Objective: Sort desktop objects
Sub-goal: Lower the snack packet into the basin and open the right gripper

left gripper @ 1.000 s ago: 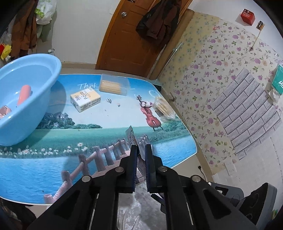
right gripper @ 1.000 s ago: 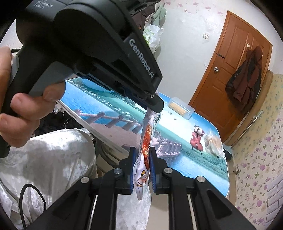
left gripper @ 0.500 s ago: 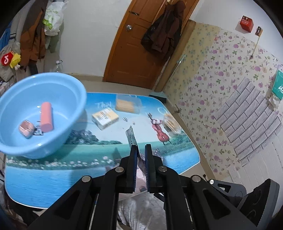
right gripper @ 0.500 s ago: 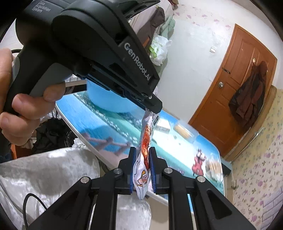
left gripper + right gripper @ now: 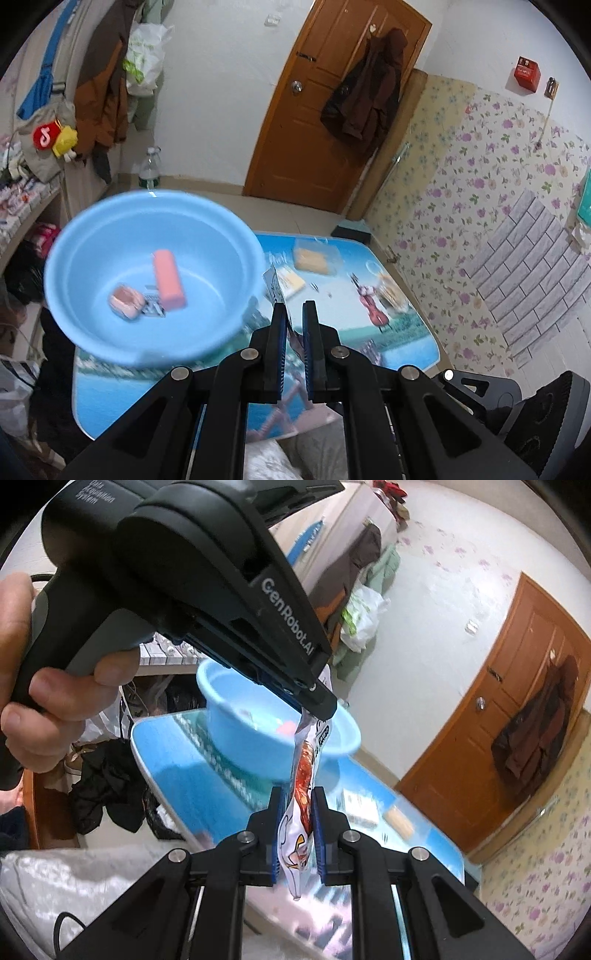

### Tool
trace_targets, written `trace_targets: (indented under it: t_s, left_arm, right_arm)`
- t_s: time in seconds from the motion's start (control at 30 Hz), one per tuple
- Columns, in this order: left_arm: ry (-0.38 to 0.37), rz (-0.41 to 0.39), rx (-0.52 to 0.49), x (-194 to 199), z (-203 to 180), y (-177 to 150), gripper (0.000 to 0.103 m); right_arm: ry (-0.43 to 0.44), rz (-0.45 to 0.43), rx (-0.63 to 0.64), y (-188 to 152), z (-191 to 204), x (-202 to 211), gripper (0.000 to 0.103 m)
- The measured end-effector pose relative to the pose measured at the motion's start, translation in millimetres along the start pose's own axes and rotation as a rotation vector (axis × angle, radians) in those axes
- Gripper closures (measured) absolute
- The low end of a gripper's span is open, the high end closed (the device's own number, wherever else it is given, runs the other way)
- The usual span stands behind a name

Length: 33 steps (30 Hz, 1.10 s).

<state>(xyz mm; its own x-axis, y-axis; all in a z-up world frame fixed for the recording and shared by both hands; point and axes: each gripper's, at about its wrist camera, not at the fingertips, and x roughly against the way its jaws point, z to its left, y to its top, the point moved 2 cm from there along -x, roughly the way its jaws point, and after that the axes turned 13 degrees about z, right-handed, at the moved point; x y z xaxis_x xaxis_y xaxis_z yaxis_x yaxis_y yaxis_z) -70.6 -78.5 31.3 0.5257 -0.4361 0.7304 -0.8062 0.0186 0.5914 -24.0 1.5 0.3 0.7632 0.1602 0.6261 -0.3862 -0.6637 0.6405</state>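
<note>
The snack packet (image 5: 301,805) I hold is a slim, glossy foil sachet, white with an orange-red picture down its middle and dark print along one edge. It hangs upright in the air above the near edge of the table (image 5: 173,775), stretched between my two tools. My right gripper (image 5: 298,834) has its jaws pressed in on the packet's lower half, the blue pads dimpling the crinkly film. My left gripper (image 5: 314,698), held in my hand (image 5: 40,686), pinches the packet's top edge with its jaws closed down tight; from its own camera only a thin sliver of the packet (image 5: 275,288) pokes out above the black fingers (image 5: 279,332).

The table wears a smooth printed sheet, a blue lake scene with a fence. On it stands a round, pale blue plastic basin (image 5: 92,325) with a smooth rolled rim. Inside lie a pink block (image 5: 168,282) with squared ends and a small pinkish wrapped piece (image 5: 125,301). Beyond it sit a yellow-and-white carton (image 5: 291,282) and a clear lidded box (image 5: 314,258) of tan sticks.

Compared with a second ago, both tools sit higher and the basin has slid from the left edge of my left camera toward its middle, its contents now in plain sight. The grip on the packet is unchanged.
</note>
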Motion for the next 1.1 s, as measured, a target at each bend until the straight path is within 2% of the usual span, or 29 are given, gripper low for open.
trace_targets:
  t_s: [0.23, 0.63, 0.83, 1.1]
  left_arm:
    - [0.025, -0.050, 0.010, 21, 23, 25, 0.095]
    - [0.075, -0.050, 0.067, 24, 84, 46, 0.095]
    - [0.080, -0.024, 0.116, 8, 115, 41, 0.095]
    - [0.069, 0.005, 0.147, -11, 131, 37, 0.093]
  right_arm:
    - [-0.009, -0.040, 0.053, 37, 8, -5, 0.088]
    - [0.035, -0.063, 0.115, 85, 19, -41, 0.088]
    - [0.063, -0.046, 0.146, 95, 29, -69, 0.088]
    - [0.059, -0.037, 0.150, 93, 31, -89, 0.088]
